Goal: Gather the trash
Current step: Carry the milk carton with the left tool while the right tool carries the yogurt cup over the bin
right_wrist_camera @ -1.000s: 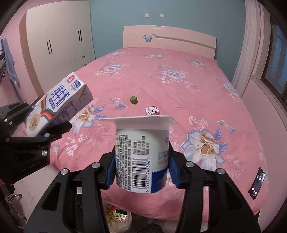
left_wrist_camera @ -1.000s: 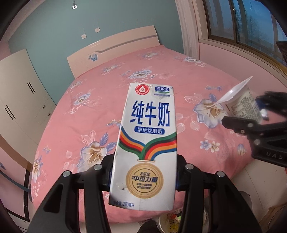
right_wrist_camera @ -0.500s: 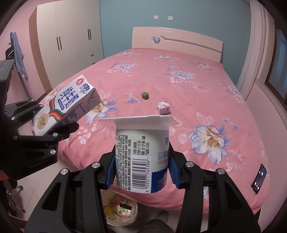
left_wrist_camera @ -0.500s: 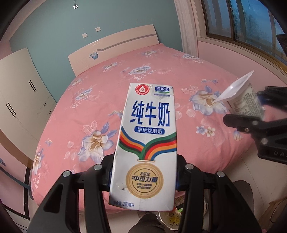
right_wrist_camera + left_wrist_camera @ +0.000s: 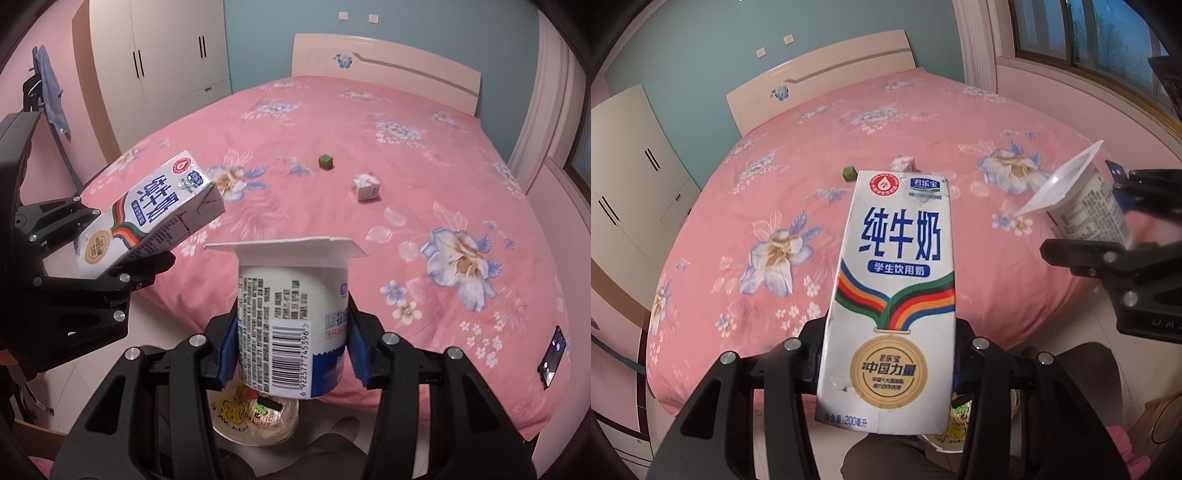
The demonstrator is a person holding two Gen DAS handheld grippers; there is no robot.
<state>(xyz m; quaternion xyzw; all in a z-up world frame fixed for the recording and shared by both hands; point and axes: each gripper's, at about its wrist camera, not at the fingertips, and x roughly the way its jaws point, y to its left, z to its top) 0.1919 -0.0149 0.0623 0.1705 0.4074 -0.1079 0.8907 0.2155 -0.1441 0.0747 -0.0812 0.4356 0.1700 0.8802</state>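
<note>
- While both pairs of tongs hover off the near edge of a pink floral bed, each grips one piece of trash.
- Left tongs pinch a white milk carton by its lower half, blue lettering and gold medal print facing the camera; seen from the right wrist, the carton tilts toward the bed.
- Right tongs clamp an opened yogurt cup between blue pads, barcode toward the lens, its rim flaring above the fingers; from the left wrist, the cup sits to the right of the carton, well apart from it.
- Ahead of both tongs, on the bedspread, lie a small green cube and, just to its right, a small white-and-pink box.
- Far to the right of the right tongs, a phone rests near the bed's edge.
- Below the right tongs, on the floor, stands a round bin lined with printed plastic.
</note>
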